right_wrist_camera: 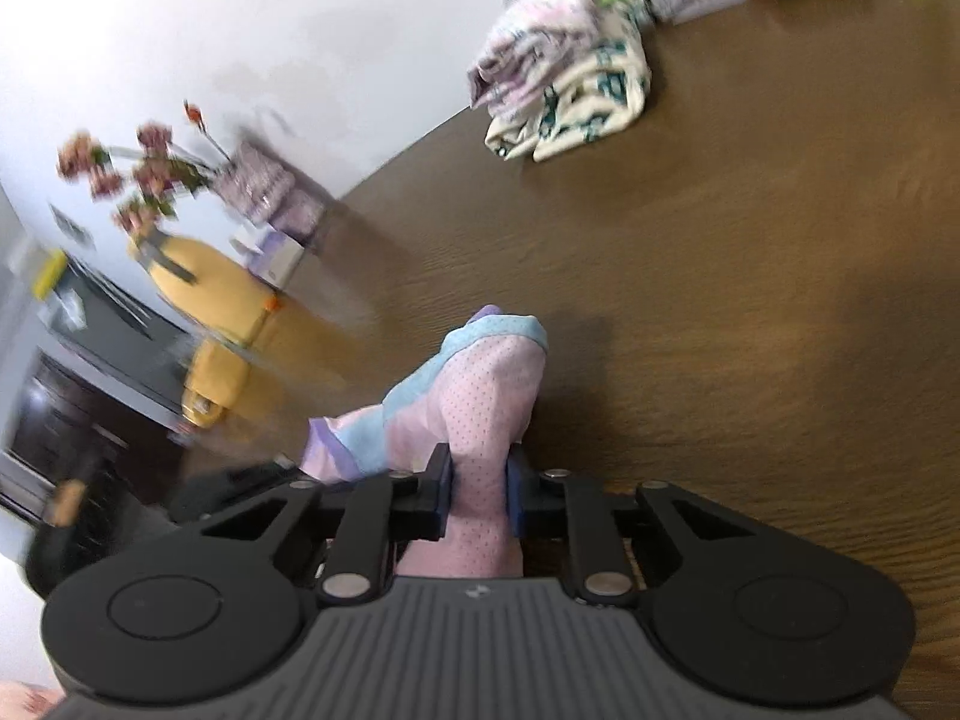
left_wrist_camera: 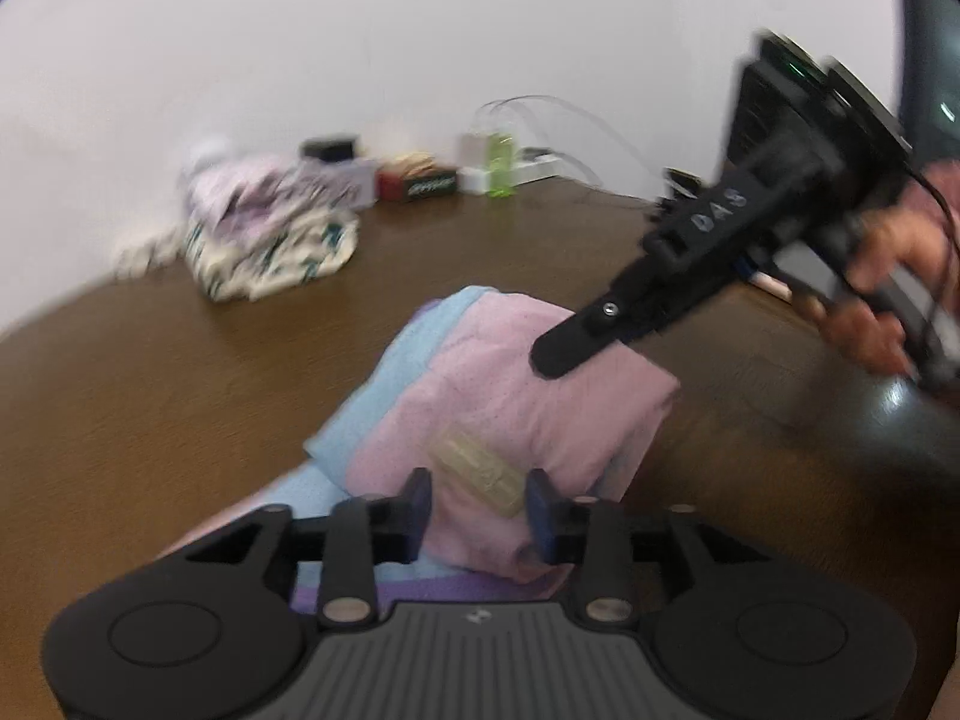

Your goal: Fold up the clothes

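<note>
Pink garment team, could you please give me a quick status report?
Right gripper shut on pink garment. Left gripper open, straddling its folded edge. Folded stack sits clear, nothing obstructing.

Home living or dining room. Brown wood table (right_wrist_camera: pixel 750 252) against a plain white wall (left_wrist_camera: pixel 360 30); folded laundry pile (right_wrist_camera: pixel 564 84) at 12 o'clock, boxes (left_wrist_camera: pixel 414 180) and charger cables (left_wrist_camera: pixel 558 114) behind it, flowers (right_wrist_camera: pixel 138 174) and yellow chair (right_wrist_camera: pixel 210 294) at 9 o'clock.

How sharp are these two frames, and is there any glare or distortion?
Left wrist: soft all over, folded pile smeared, right gripper blurred, glare on the table. Right wrist: garment in the jaws fairly crisp, flowers streaked; fisheye bends both.
</note>
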Demonstrator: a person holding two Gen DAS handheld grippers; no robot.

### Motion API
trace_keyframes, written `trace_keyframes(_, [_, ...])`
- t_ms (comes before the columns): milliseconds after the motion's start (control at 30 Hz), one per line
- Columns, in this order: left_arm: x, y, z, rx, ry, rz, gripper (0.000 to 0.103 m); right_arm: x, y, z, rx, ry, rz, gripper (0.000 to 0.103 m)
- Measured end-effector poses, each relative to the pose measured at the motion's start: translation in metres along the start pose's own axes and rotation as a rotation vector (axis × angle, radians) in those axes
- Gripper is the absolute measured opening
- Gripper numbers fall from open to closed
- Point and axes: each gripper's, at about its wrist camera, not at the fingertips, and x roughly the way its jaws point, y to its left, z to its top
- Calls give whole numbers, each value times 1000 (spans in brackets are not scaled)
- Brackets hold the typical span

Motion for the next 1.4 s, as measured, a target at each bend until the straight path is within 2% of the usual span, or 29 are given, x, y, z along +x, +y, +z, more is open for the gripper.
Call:
trace_keyframes(67, [-1,-5,3,68,2,13,36,-14,8,7,-46,-1,-65,17])
trace_keyframes(267, [15,-18,4,119,24,6,36,-42,36,33,-175,15,-266,17])
trace_keyframes(433, [41,-29,15,124,12,1,35,-31,67,40,-296,89,-391,17])
trace_keyframes(533, [36,-28,15,109,11,-34,35,-17,81,43,-336,113,-439,17])
trace_keyframes(567, [30,-24,13,106,7,-25,35,-14,84,43,-346,118,-454,17])
trace_keyframes(667, [11,-5,4,74,-4,32,35,-9,89,47,-361,124,-480,17])
trace_keyframes(800, [2,21,-8,7,17,53,35,-3,96,51,-371,123,-495,17])
trace_keyframes(933, [7,31,-17,-21,68,14,32,9,111,48,-411,144,-510,17])
trace_keyframes(1033, [10,33,-16,-37,69,-16,32,18,120,47,-426,157,-515,17])
trace_keyframes(1400, [8,27,-19,-32,52,-25,32,50,147,29,-473,220,-466,17])
